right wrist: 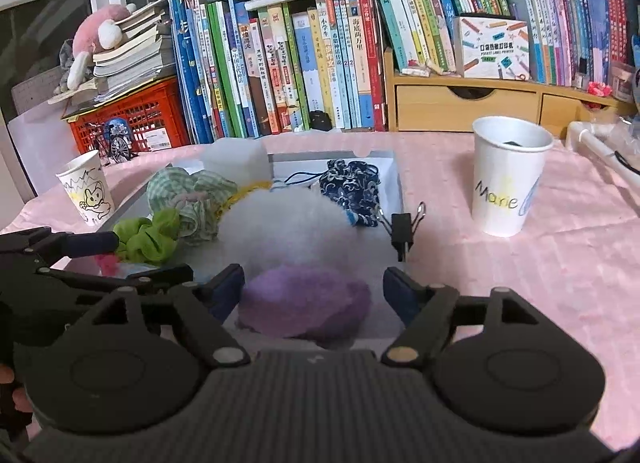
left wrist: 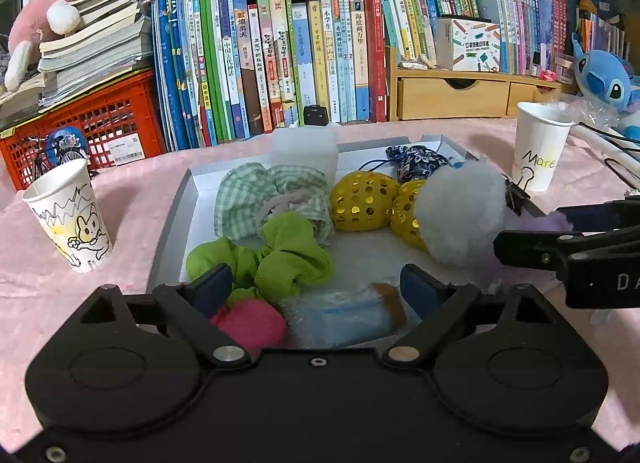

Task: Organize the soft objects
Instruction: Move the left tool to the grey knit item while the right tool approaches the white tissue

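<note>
R gripper (right wrist: 314, 287) jaws spread wide; purple pom-pom (right wrist: 304, 307) lies between the pads, touching neither, at near edge of tray (left wrist: 168, 223) (white pom-pom (right wrist: 288, 223) just behind). L gripper (left wrist: 316, 287) also wide open over blue packet (left wrist: 340, 317) & pink ball (left wrist: 250, 323), gripping nothing.

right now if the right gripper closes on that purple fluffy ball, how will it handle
The purple pompom looks fuzzy and soft, so it would probably squash between the pads. Likely very light. Being rounded, it might roll on the tray if nudged.
</note>
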